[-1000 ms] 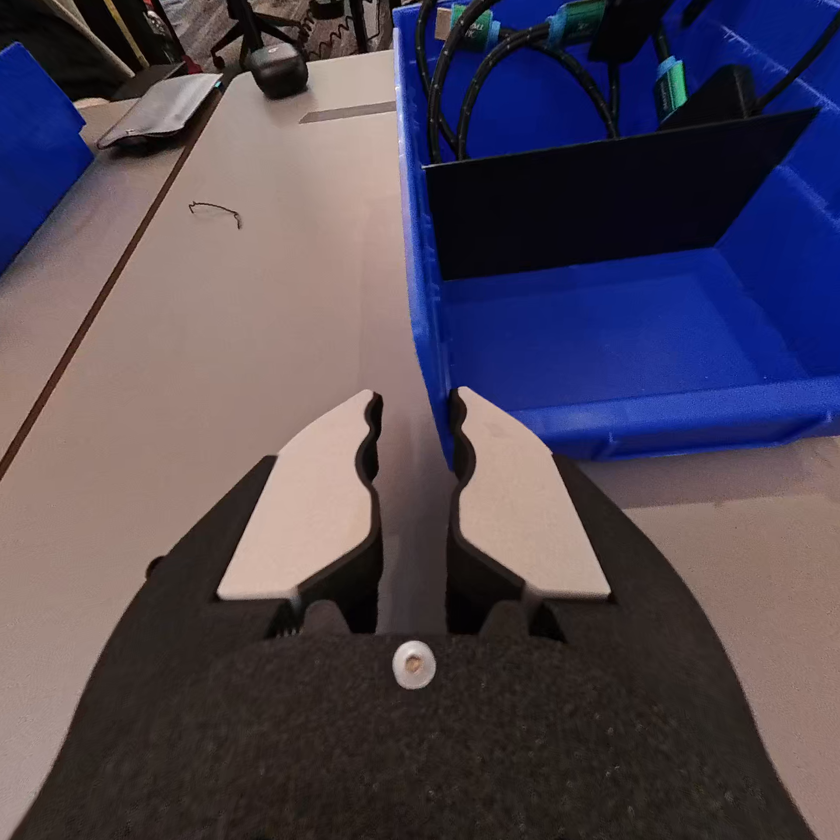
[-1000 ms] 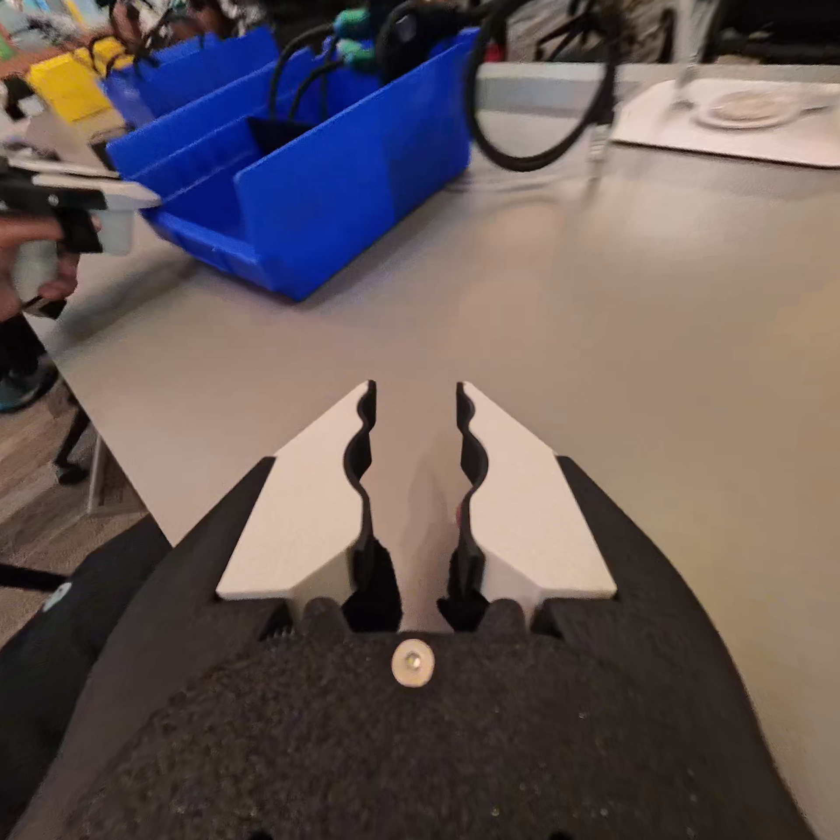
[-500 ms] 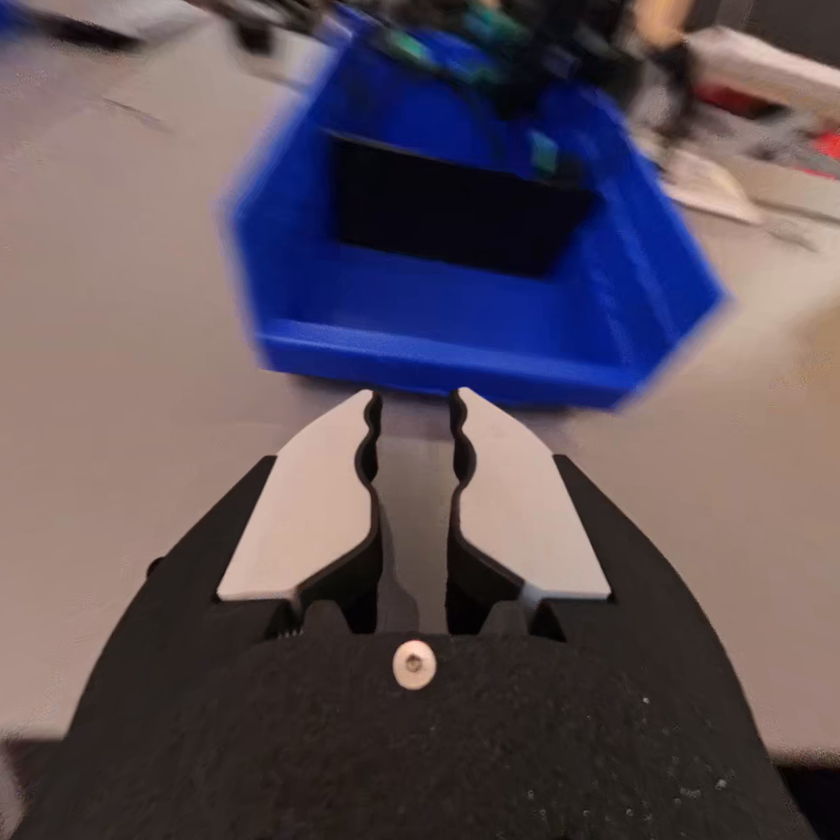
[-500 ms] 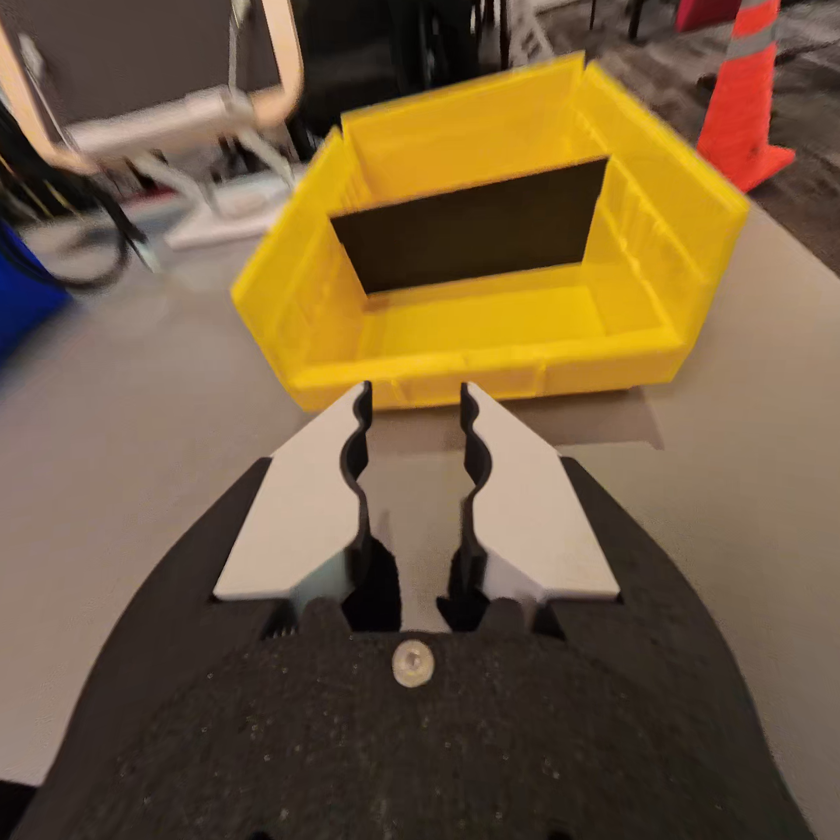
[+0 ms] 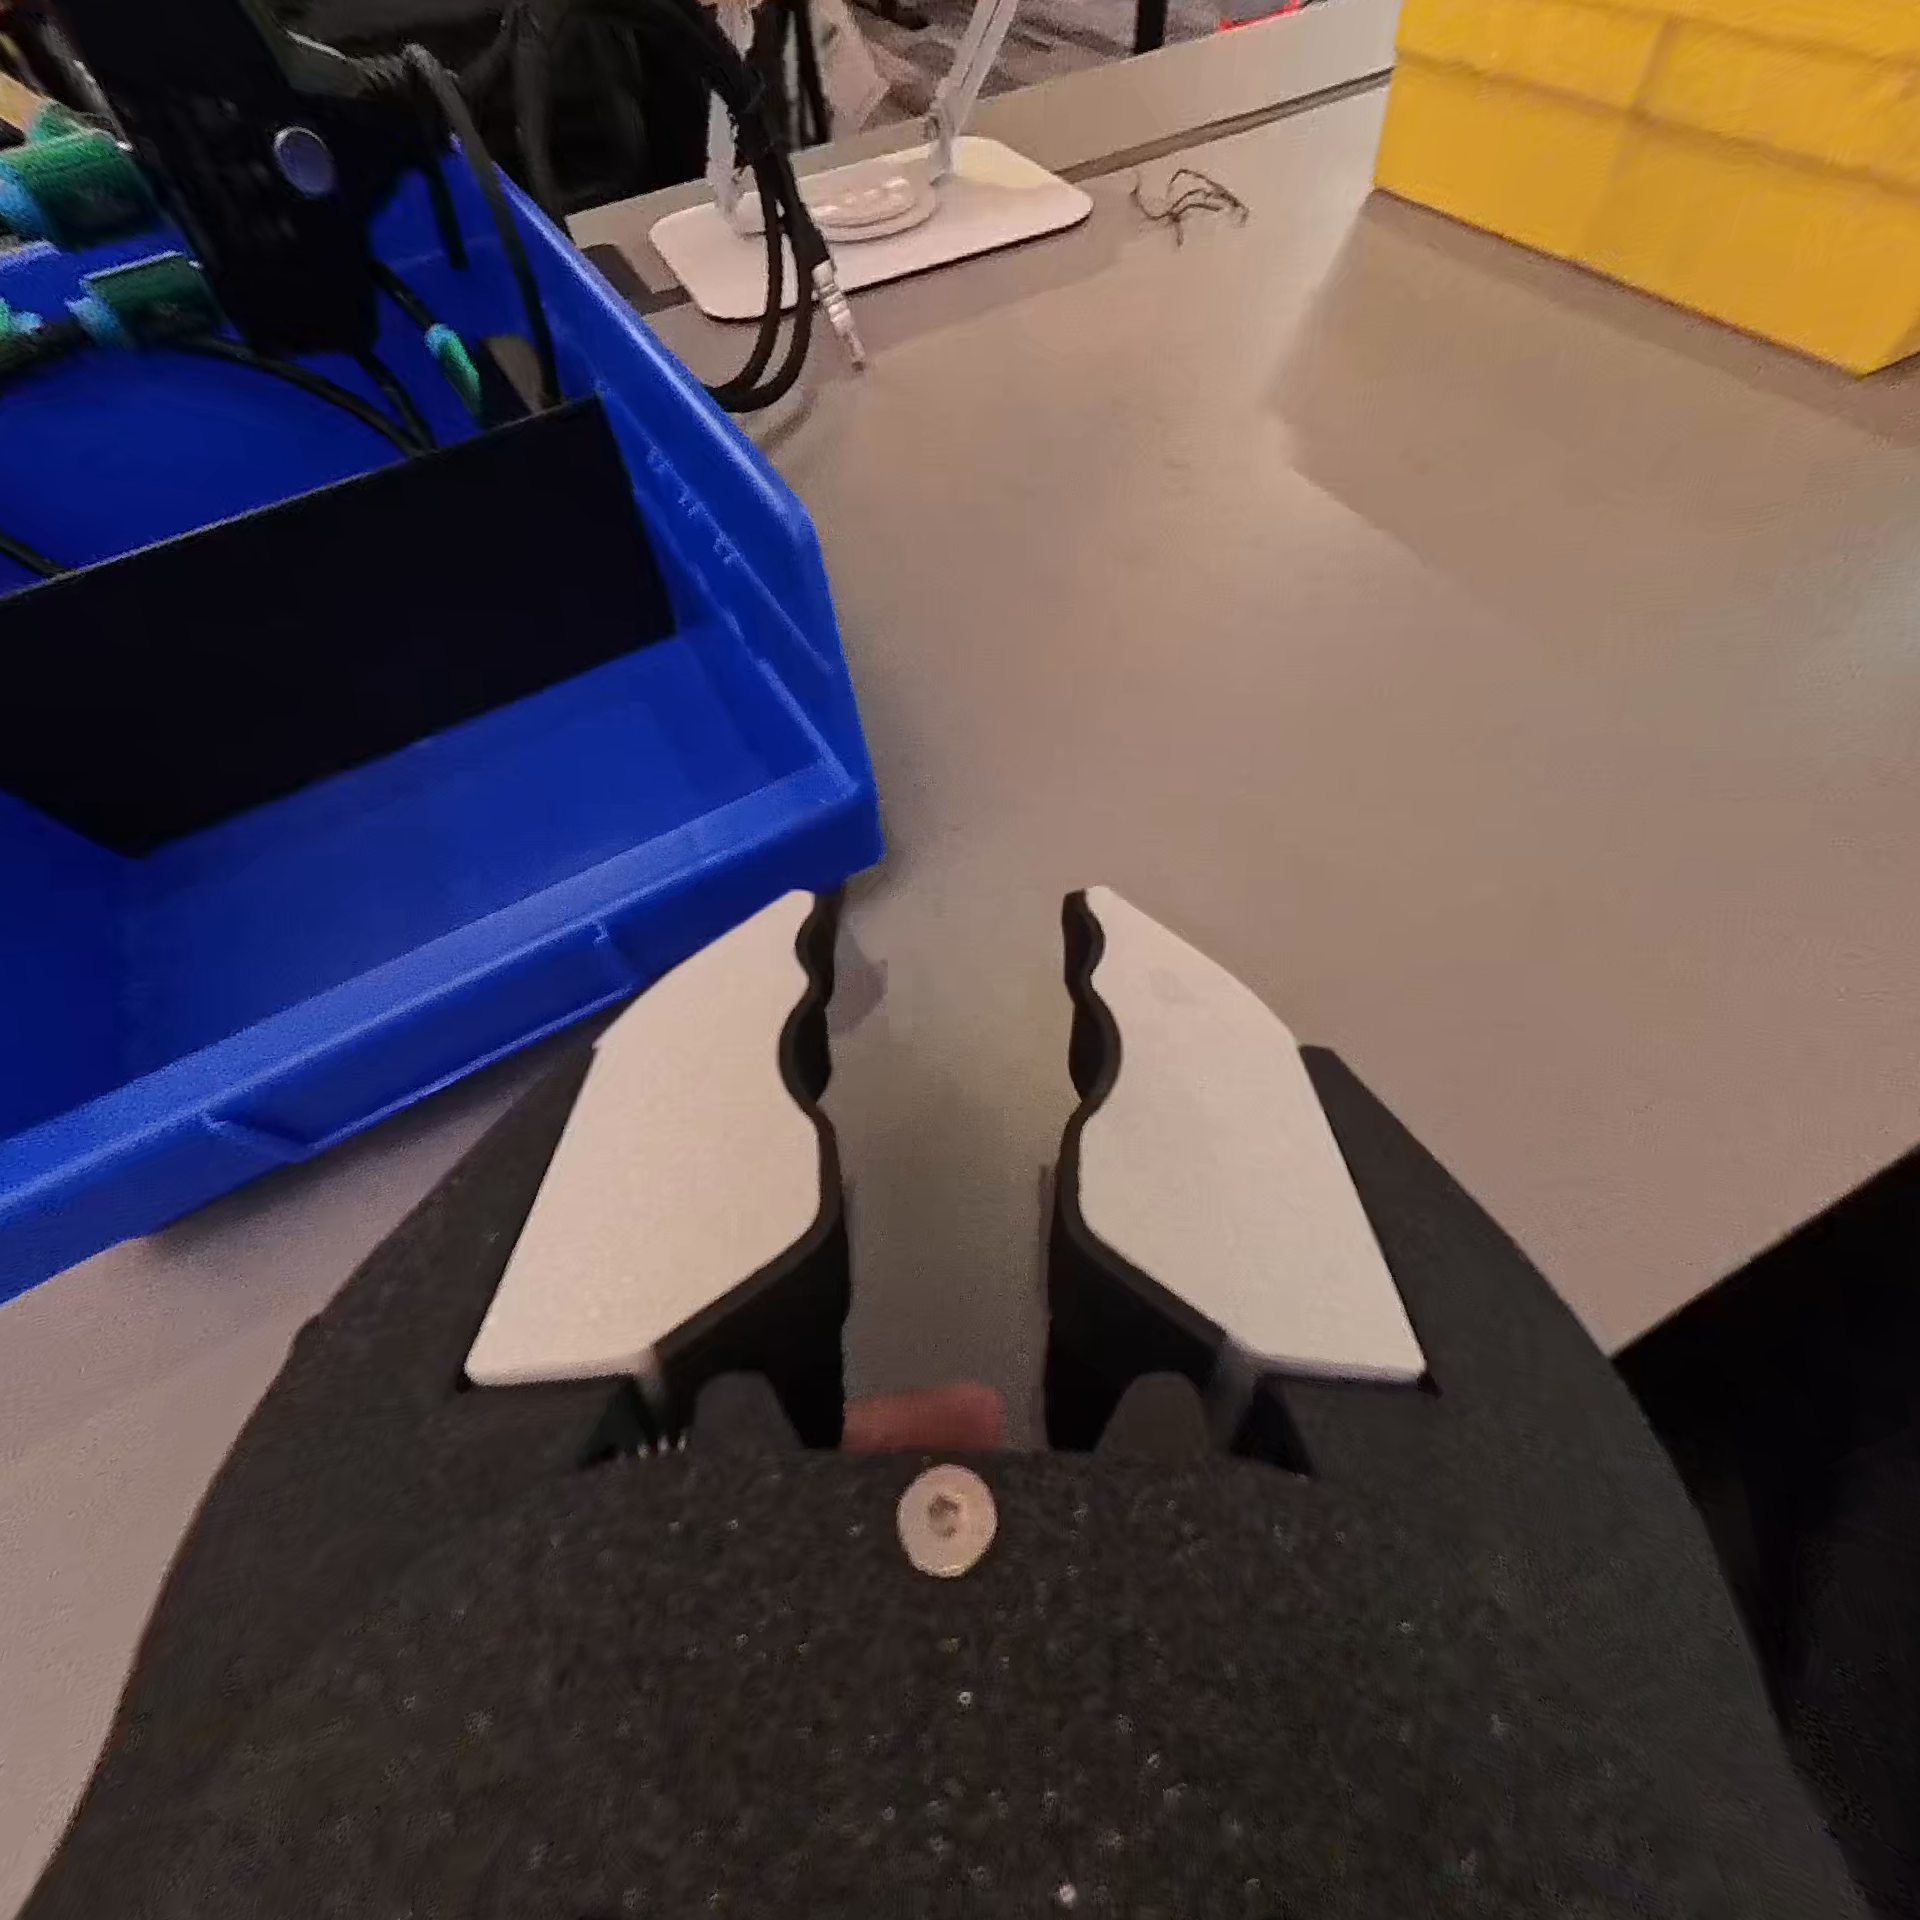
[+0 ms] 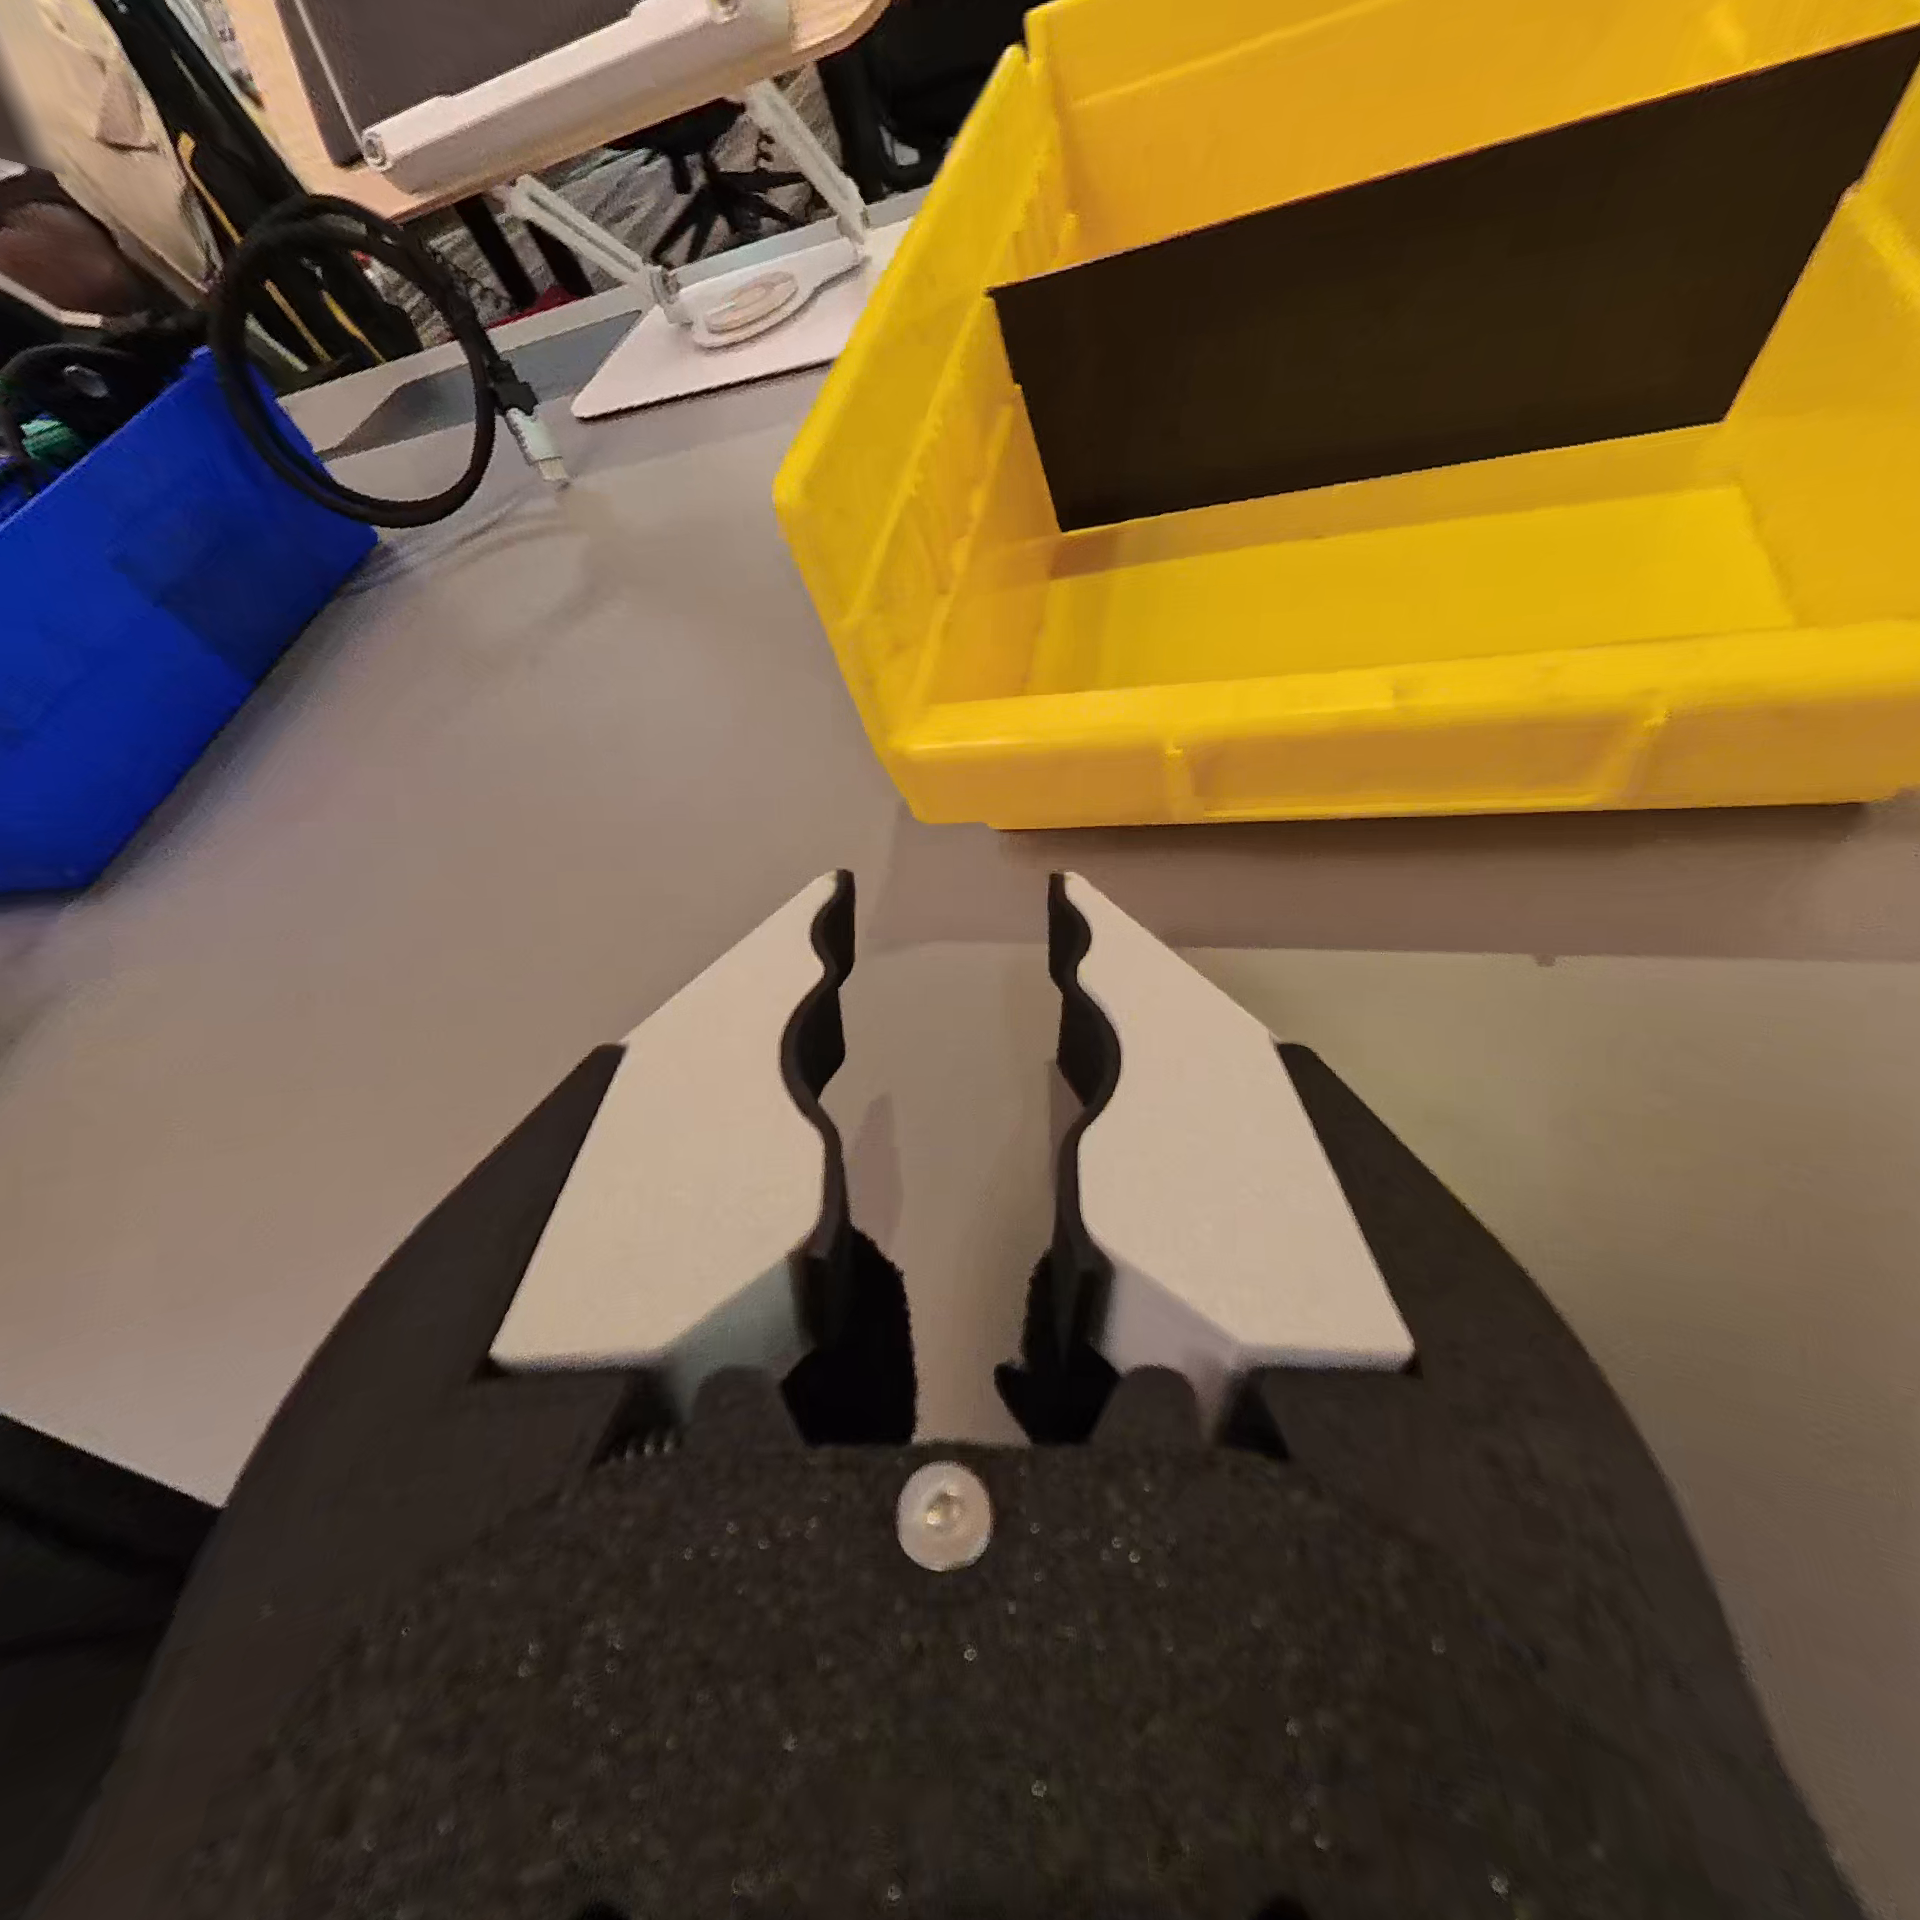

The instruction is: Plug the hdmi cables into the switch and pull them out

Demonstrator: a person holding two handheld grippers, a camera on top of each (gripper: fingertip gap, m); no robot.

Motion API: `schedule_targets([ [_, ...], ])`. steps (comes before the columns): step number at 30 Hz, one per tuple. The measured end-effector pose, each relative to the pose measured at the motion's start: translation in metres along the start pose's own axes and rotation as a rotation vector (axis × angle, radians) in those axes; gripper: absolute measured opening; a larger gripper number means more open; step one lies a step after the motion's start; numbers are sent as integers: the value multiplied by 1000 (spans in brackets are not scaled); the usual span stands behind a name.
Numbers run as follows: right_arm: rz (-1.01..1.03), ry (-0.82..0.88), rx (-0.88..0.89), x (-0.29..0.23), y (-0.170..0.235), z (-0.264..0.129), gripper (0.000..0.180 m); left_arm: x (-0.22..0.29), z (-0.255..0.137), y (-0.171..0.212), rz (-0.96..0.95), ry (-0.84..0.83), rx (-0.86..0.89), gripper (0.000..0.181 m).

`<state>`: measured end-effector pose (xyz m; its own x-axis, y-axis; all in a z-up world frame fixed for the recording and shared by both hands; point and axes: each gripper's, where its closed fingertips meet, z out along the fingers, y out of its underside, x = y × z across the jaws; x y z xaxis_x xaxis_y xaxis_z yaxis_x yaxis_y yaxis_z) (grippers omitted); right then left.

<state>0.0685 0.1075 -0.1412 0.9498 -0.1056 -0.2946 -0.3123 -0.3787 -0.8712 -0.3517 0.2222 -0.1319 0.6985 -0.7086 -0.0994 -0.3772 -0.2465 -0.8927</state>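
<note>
A blue bin [image 5: 436, 935] stands on the grey table, split by a black divider [image 5: 312, 644]. Behind the divider lie black braided HDMI cables with green plugs [image 5: 457, 364] and a black switch box [image 5: 239, 177]. A cable loop hangs over the bin's side [image 5: 774, 301], its plug on the table [image 6: 535, 436]. My left gripper [image 5: 948, 914] is open and empty, just right of the bin's front corner. My right gripper [image 6: 951, 894] is open and empty, in front of a yellow bin [image 6: 1351, 748]. The blue bin also shows at the left of the right wrist view [image 6: 125, 665].
The yellow bin has a black divider [image 6: 1455, 343] and an empty front compartment; it shows in the left wrist view at top right [image 5: 1662, 177]. A white stand base [image 5: 873, 218] sits at the table's far edge. A small wire tangle [image 5: 1184, 197] lies near it. Left tips to right tips: about 45 centimetres.
Both grippers swung right. The left view went from the bin's left side to its right front corner, jaws a little wider. The right view turned from the blue bin to the yellow bin.
</note>
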Motion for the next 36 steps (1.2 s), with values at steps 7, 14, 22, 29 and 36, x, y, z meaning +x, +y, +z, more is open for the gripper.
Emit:
schedule_targets([
  [7,32,-30,-23,-3,5,2,36,-20,-5,-20,-131,-89,157,33],
  [14,4,-43,-43,-10,10,2,36,-34,-7,-12,-217,-112,82,38],
  [22,129,-92,-55,-7,7,-1,36,-31,-3,-4,-249,-77,27,40],
  [29,123,-76,-59,-5,9,0,35,-22,1,5,-268,1,-33,42],
  [36,17,-66,-69,-12,16,3,46,-13,-15,-6,67,316,-230,39],
])
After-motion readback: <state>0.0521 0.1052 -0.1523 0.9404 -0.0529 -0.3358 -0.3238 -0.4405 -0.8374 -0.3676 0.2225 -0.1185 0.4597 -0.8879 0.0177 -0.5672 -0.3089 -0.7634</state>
